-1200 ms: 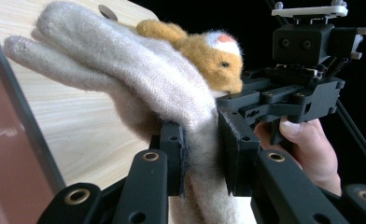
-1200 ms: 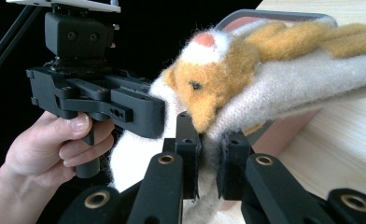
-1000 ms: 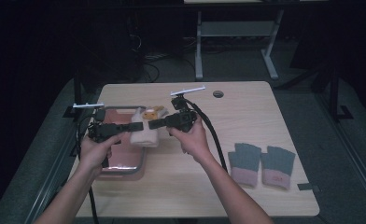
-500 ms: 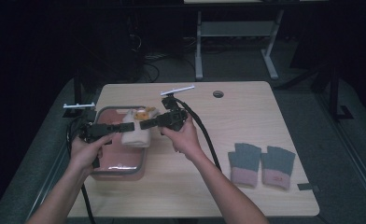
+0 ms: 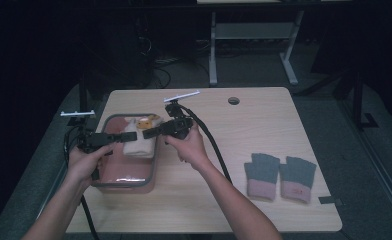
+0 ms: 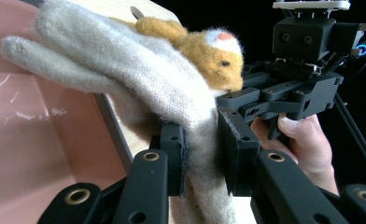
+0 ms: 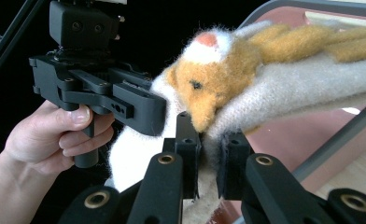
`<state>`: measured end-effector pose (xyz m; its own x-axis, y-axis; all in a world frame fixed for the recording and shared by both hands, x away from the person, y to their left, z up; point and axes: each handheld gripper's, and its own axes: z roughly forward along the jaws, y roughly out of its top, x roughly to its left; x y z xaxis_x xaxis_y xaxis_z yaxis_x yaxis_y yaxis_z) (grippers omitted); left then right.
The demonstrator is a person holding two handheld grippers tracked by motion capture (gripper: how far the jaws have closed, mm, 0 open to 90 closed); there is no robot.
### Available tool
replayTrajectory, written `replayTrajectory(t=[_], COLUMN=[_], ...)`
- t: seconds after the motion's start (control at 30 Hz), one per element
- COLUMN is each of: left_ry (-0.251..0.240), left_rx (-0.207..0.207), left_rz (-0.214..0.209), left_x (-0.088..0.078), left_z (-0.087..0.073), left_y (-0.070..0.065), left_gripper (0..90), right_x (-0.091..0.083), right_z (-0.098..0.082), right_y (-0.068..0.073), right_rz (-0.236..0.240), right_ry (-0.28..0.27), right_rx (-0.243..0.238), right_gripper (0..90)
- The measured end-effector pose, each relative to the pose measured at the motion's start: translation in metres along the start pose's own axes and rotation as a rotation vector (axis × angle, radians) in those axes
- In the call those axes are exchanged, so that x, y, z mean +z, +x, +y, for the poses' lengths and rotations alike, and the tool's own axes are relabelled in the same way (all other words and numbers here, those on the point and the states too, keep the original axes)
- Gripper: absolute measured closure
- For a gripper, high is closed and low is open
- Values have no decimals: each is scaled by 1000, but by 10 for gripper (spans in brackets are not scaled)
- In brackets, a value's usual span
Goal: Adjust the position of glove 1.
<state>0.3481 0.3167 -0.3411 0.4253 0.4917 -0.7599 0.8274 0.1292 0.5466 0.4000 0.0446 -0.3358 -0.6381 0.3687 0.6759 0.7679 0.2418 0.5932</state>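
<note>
A fluffy cream glove [image 5: 137,141] with an orange animal face [image 5: 145,122] hangs stretched between both grippers over a pink tray [image 5: 126,172] with a grey rim. My left gripper [image 5: 118,138] is shut on the glove's cuff [image 6: 200,154] from the left. From the right, my right gripper [image 5: 149,134] is shut on the same cuff [image 7: 208,151], just under the animal face [image 7: 204,79]. The glove's fingers [image 6: 41,56] point away over the tray's pink floor [image 6: 27,149].
Two grey and pink fingerless gloves [image 5: 280,176] lie side by side on the wooden table [image 5: 264,125] at the right. A round cable hole [image 5: 233,100] sits near the far edge. Black cables trail from both grippers toward the person.
Both hands have carried the cream glove to the left, from beside the tray's right rim to over the tray. Both grips stay as they were.
</note>
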Motion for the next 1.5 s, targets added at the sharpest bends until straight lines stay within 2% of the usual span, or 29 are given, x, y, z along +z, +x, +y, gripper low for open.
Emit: replayTrajectory(t=[0.57, 1.13, 1.5], left_ry=[16, 42, 63], left_rx=[-36, -60, -70], left_rz=[36, 70, 94], left_x=[-12, -14, -14], left_z=[-5, -11, -15], left_y=[21, 39, 44], left_gripper=[734, 737, 740], right_x=[30, 50, 58], right_z=[0, -7, -10], right_y=[-8, -20, -24], right_rz=[16, 29, 27], right_ry=[41, 69, 93], right_rx=[22, 62, 76], right_gripper=[812, 812, 810])
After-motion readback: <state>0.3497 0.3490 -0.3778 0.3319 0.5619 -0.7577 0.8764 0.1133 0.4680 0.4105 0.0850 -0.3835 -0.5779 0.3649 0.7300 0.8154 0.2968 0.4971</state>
